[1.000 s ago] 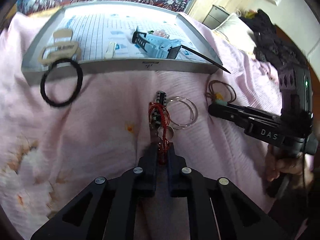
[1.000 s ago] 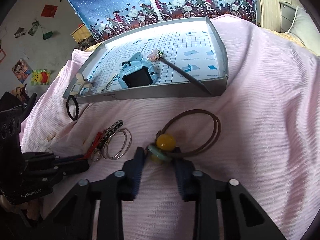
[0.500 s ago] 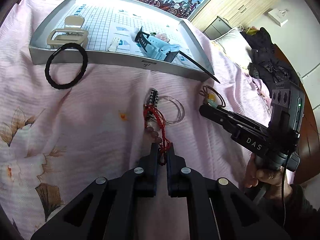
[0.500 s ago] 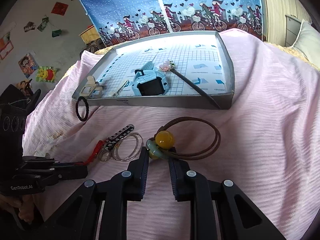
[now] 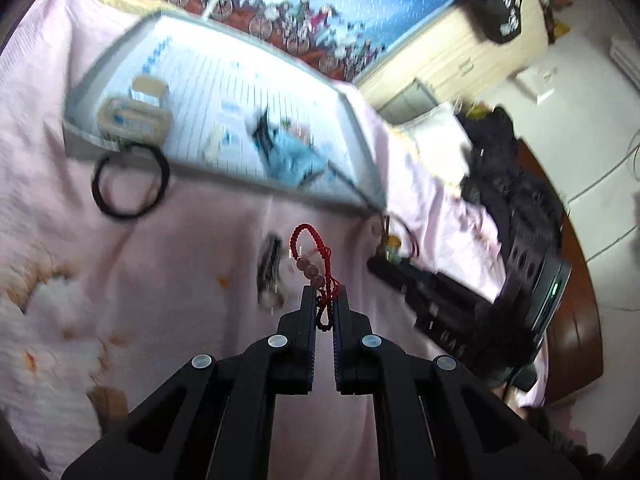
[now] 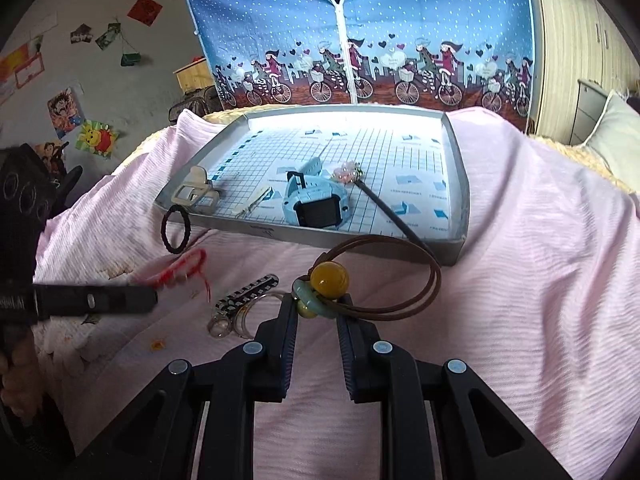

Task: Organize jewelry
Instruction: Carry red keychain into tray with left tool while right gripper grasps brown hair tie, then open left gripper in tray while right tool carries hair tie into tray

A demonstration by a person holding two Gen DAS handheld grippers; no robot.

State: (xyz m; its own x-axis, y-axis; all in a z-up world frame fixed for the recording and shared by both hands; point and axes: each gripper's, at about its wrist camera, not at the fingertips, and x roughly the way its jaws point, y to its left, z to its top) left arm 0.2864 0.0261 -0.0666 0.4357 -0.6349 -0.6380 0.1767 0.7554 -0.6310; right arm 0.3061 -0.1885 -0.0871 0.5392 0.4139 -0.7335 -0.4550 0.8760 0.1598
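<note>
The left gripper [image 5: 323, 302] is closed on the red bracelet [image 5: 311, 257], held above the pink sheet [image 6: 540, 264]; the right gripper [image 6: 318, 308] is partly open around the beaded hair tie [image 6: 332, 280], which lies on the sheet just before the tray [image 6: 460, 160].

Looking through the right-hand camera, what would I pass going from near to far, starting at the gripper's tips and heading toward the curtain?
right gripper → hair tie with yellow bead → tray's front wall → blue watch → pink flower hairpin → blue curtain.
</note>
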